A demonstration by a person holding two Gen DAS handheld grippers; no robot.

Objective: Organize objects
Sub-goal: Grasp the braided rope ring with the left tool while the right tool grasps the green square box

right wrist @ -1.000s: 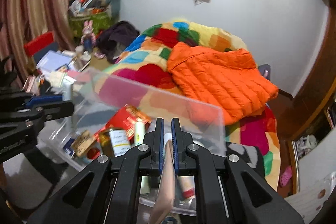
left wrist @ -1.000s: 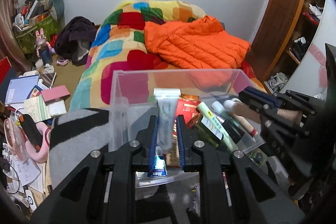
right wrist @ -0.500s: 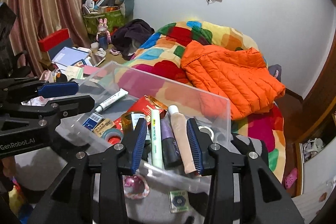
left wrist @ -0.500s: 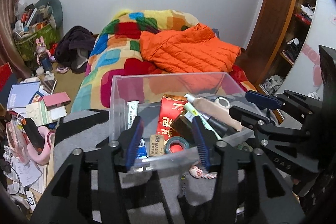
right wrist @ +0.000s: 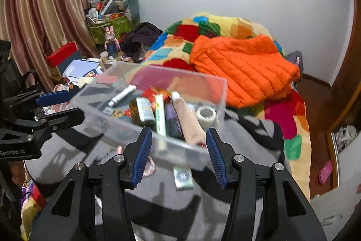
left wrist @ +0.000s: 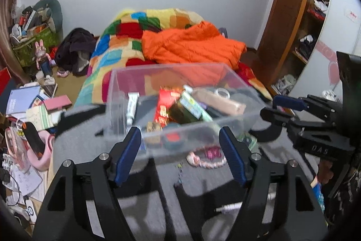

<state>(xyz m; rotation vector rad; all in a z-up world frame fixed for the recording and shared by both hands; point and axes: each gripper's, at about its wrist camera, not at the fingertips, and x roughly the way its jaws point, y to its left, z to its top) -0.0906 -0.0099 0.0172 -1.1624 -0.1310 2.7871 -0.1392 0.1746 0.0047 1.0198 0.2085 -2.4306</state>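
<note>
Resting on a grey-and-black striped cloth (right wrist: 225, 202), the clear rectangular plastic bin (left wrist: 126, 92) sits directly ahead of both grippers. Left gripper (left wrist: 180, 155): fingers spread wide, nothing between them, blue pads level with the bin's near wall. Right gripper (right wrist: 178, 155): likewise wide apart and empty, pads just short of the bin's near corner.

Contents of the bin, as seen from the right wrist: a white squeeze tube with dark print (right wrist: 121, 95) lying alone at the left side; a red foil packet (right wrist: 155, 93); an amber glass jar with a pale label (right wrist: 143, 112); a slim pale-green tube (right wrist: 160, 115); a dark purple tube (right wrist: 172, 120); a beige cosmetic tube with a white cap (right wrist: 188, 119); and a roll of translucent tape (right wrist: 206, 115) at the right end — the last five packed side by side.

Outside the bin, on the cloth: a pink-and-white braided ring (left wrist: 206, 158) just beside the near wall, and a small green square packet (right wrist: 183, 177) near the right gripper's pads.

Behind the bin — a patchwork multicoloured quilt (right wrist: 187, 37) with an orange puffer jacket (right wrist: 243, 64) lying on it.
</note>
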